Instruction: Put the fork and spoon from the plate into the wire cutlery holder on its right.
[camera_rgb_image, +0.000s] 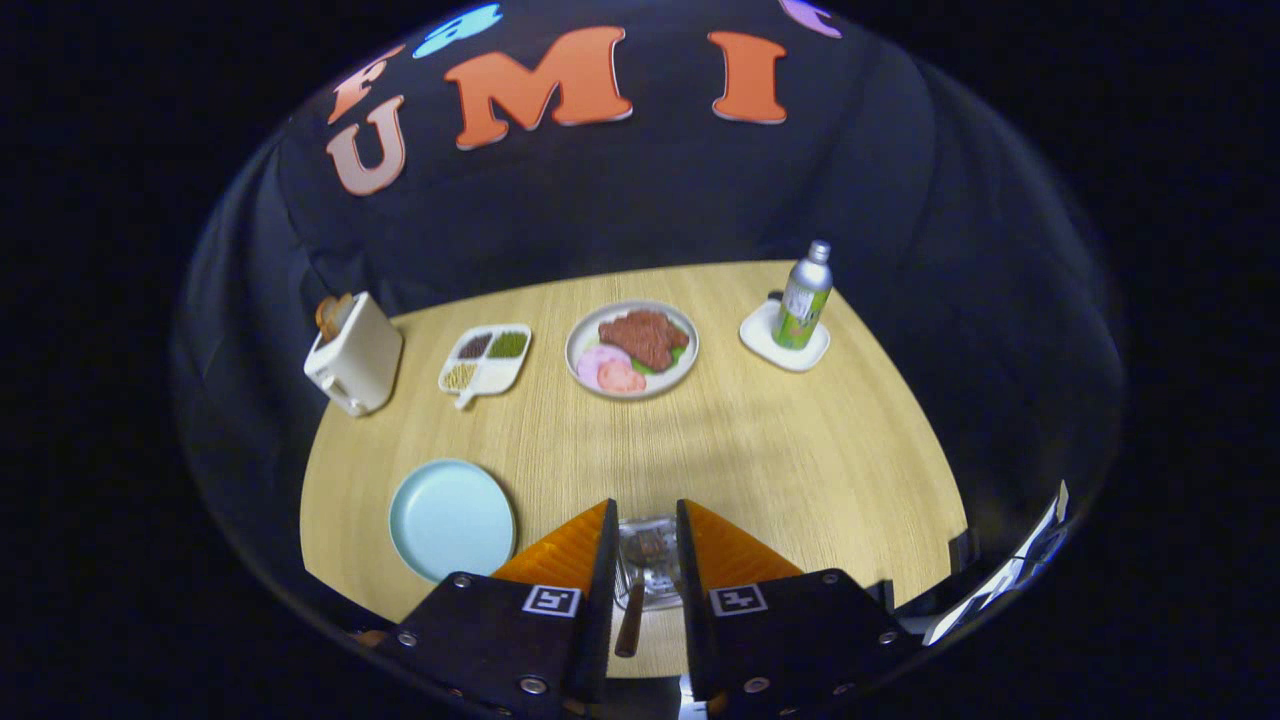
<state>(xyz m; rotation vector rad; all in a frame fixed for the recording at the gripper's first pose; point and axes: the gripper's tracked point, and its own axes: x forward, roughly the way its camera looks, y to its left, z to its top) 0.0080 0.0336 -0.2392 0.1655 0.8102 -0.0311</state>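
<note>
The wire cutlery holder (650, 565) sits on the tabletop (760, 450) directly between the two fingers of the tongs (645, 525), seen from above. Something dark lies inside its upper part, too small and blurred to name. A brown handle (630, 620) hangs down in the gap between the fingers, just at the holder's near side; its upper end runs toward the holder, but whether it belongs to the fork or the spoon cannot be told. The tongs are parted, with a clear gap between the fingers, and the handle lies near the left finger's inner face; whether either finger presses on it cannot be told.

Just to the left of the fingers lies the pale blue plate (452, 520), its face bare.

Farther off, beyond the fingers, a grey plate of food (632, 349) holds a dark brown slab of meat with pink slices and some green. To its left is a small white divided tray (486, 359) with dark, green and yellowish fillings, and further left a cream toaster (354, 354) with toast standing in its slot. To the right of the food plate a metal bottle (805, 295) with a green label stands upright on a white coaster (784, 338).
</note>
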